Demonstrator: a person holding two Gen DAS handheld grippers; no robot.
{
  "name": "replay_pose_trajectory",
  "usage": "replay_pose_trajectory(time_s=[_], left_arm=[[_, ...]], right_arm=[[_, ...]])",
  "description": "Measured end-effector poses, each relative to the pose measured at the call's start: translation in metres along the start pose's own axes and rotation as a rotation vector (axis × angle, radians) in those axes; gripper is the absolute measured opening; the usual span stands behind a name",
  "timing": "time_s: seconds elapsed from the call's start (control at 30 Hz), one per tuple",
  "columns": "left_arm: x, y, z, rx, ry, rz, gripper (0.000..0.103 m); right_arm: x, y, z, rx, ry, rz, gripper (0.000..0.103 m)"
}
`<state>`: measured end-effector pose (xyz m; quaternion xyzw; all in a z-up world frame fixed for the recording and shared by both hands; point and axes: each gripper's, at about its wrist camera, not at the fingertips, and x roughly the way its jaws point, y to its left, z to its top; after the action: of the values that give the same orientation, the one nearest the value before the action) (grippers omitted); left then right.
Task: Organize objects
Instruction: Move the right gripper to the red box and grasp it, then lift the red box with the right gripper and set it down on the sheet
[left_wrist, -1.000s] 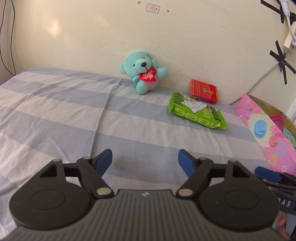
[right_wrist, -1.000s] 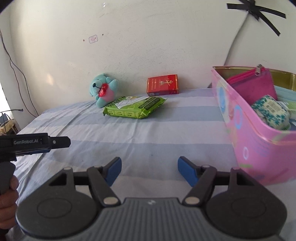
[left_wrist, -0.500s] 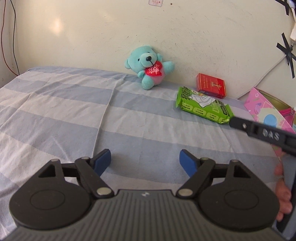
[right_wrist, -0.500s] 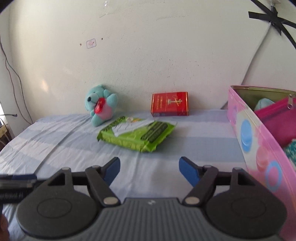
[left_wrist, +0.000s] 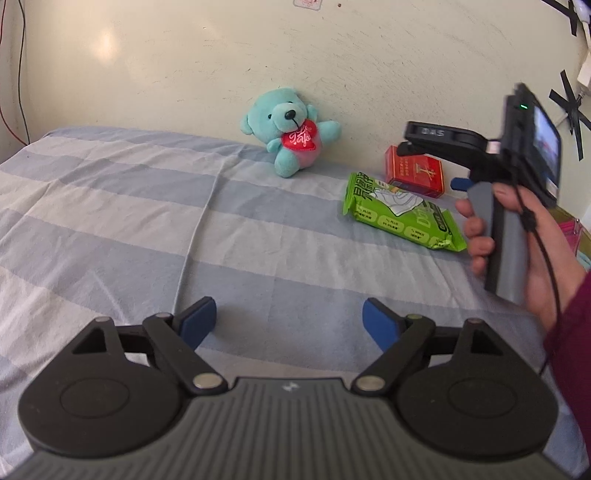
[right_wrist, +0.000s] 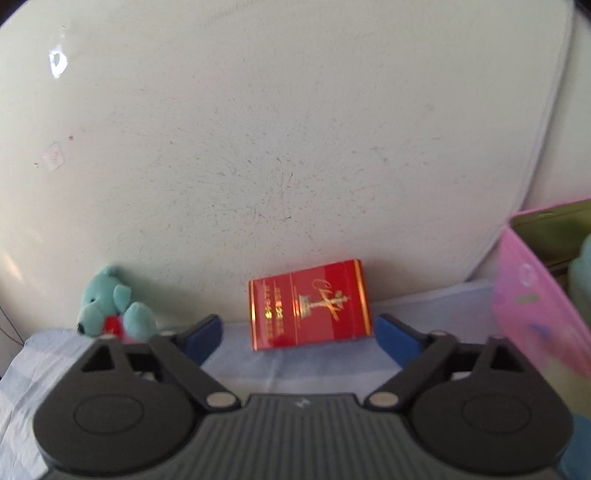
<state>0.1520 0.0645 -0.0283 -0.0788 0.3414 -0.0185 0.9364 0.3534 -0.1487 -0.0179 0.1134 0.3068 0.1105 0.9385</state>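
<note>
A red box (right_wrist: 309, 304) leans against the wall on the striped bed; it also shows in the left wrist view (left_wrist: 413, 172). My right gripper (right_wrist: 298, 334) is open, its blue fingers either side of the box but short of it. In the left wrist view the right gripper (left_wrist: 428, 162) hangs over the box. A green wipes pack (left_wrist: 400, 212) lies just in front. A teal teddy bear (left_wrist: 290, 129) sits against the wall, also seen in the right wrist view (right_wrist: 110, 304). My left gripper (left_wrist: 289, 319) is open and empty above the sheet.
A pink tin box (right_wrist: 535, 295) with items inside stands at the right, close to the red box. The wall (right_wrist: 295, 147) is right behind the objects. A fold runs down the striped sheet (left_wrist: 110, 221).
My right gripper has moved forward past the green pack and closed in on the red box. The left gripper has drifted slightly and stays open.
</note>
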Motion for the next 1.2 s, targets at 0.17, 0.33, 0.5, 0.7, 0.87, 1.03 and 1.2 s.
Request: replay_pose_trajectory(time_s=[0.17, 0.33, 0.5, 0.7, 0.87, 1.03, 1.2], left_arm=[[0.0, 0.0, -0.001, -0.003, 0.005, -0.012, 0.091], [0.002, 0.0, -0.002, 0.002, 0.005, -0.013, 0.092], [0.003, -0.005, -0.003, 0.03, 0.004, -0.003, 0.093], [0.003, -0.009, -0.004, 0.062, 0.007, 0.0, 0.094], [0.0, -0.002, -0.003, 0.024, -0.006, -0.022, 0.094], [-0.011, 0.001, -0.005, 0.016, -0.071, -0.06, 0.093], [-0.014, -0.018, -0.015, 0.127, -0.075, -0.134, 0.09]], right_arm=[[0.035, 0.012, 0.003, -0.074, 0.058, -0.048, 0.103], [0.061, 0.023, 0.004, -0.131, 0.148, -0.143, 0.095], [0.042, 0.014, -0.003, -0.095, 0.097, -0.128, 0.093], [-0.008, -0.003, -0.034, -0.077, 0.138, -0.106, 0.093], [-0.061, 0.013, -0.073, -0.26, 0.17, -0.025, 0.093], [-0.123, 0.036, -0.111, -0.322, 0.178, 0.037, 0.093], [-0.191, 0.04, -0.148, -0.397, 0.168, 0.079, 0.094]])
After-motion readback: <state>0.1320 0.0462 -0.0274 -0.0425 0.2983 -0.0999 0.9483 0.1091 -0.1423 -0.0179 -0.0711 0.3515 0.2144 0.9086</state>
